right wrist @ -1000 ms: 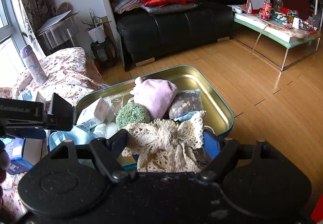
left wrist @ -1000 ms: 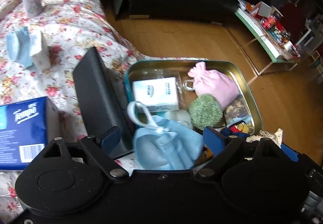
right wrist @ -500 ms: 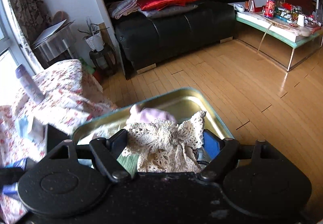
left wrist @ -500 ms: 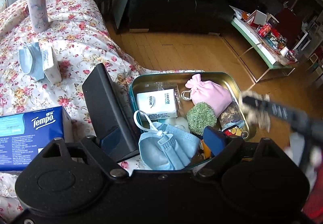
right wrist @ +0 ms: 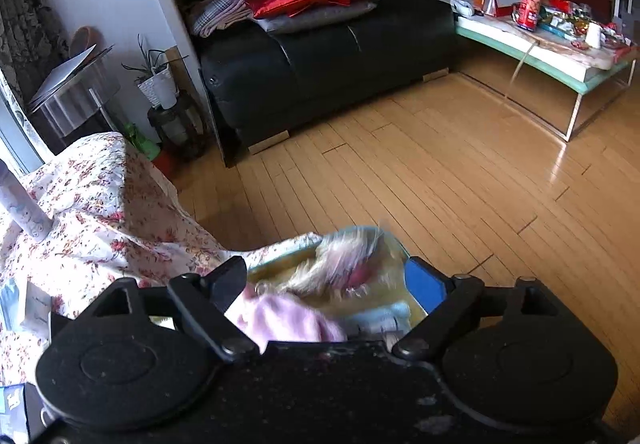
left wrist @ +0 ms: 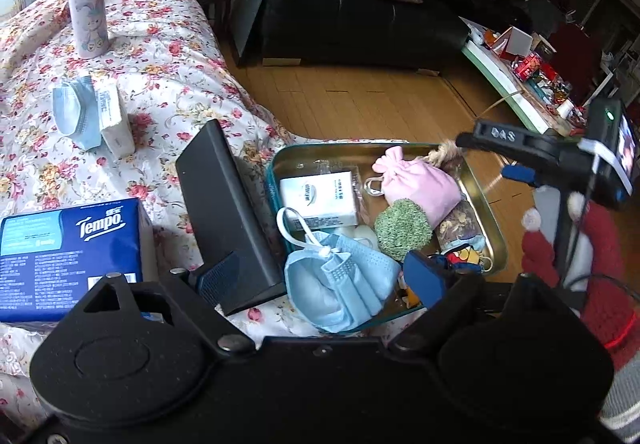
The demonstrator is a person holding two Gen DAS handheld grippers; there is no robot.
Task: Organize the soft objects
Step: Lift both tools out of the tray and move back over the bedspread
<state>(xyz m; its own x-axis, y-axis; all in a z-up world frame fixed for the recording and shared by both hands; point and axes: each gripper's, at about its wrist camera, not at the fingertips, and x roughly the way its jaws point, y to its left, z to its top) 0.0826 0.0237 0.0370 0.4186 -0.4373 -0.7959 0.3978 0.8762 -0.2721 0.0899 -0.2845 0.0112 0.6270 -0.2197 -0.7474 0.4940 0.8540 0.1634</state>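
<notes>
So the right gripper (right wrist: 326, 284) is dropping the cream lace piece (left wrist: 446, 154) at the tin's (left wrist: 494, 240) far edge, fingers just opened; left gripper (left wrist: 320, 276) open over the blue mask (left wrist: 340, 284); next, grab that mask.

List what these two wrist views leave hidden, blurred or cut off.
- Cream lace cloth: smeared by motion in the right wrist view; whether it has landed in the tin is unclear.
- Right gripper: the left wrist view shows only one finger's side; jaws have just been opening.
- Tin's near corner: hidden by the blue mask and the left gripper.
- Tempo box: cut off by the left edge.
</notes>
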